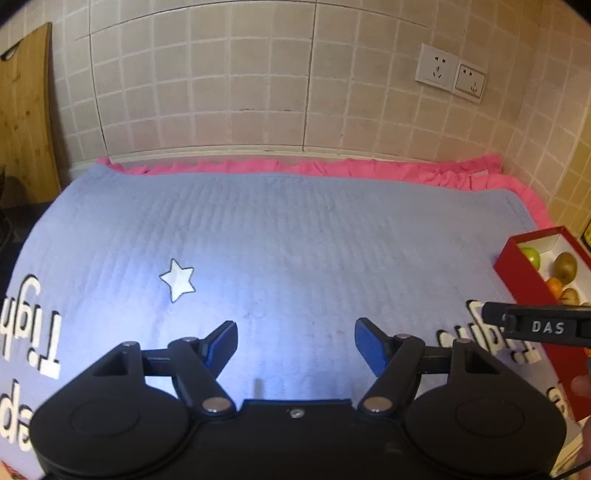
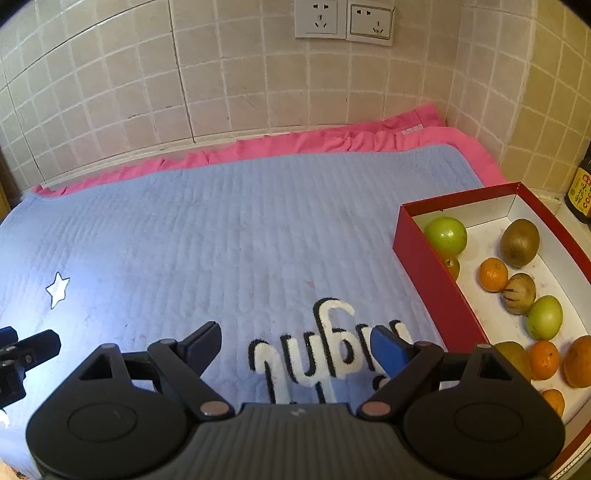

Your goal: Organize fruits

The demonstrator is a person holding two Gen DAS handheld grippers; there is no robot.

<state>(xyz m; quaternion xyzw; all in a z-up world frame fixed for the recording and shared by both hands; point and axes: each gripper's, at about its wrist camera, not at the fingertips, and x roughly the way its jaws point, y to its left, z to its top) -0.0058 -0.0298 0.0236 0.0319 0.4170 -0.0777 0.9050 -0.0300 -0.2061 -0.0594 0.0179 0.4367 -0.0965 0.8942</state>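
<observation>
A red box with a white inside stands at the right of the blue mat. It holds green apples, a kiwi, small oranges and other fruits. The box also shows in the left wrist view. My left gripper is open and empty above the mat. My right gripper is open and empty, just left of the box. One finger of the right gripper shows at the right edge of the left wrist view.
The blue mat with a white star and lettering lies over a pink cloth against a tiled wall with two sockets. A wooden board leans at far left. A dark bottle stands behind the box.
</observation>
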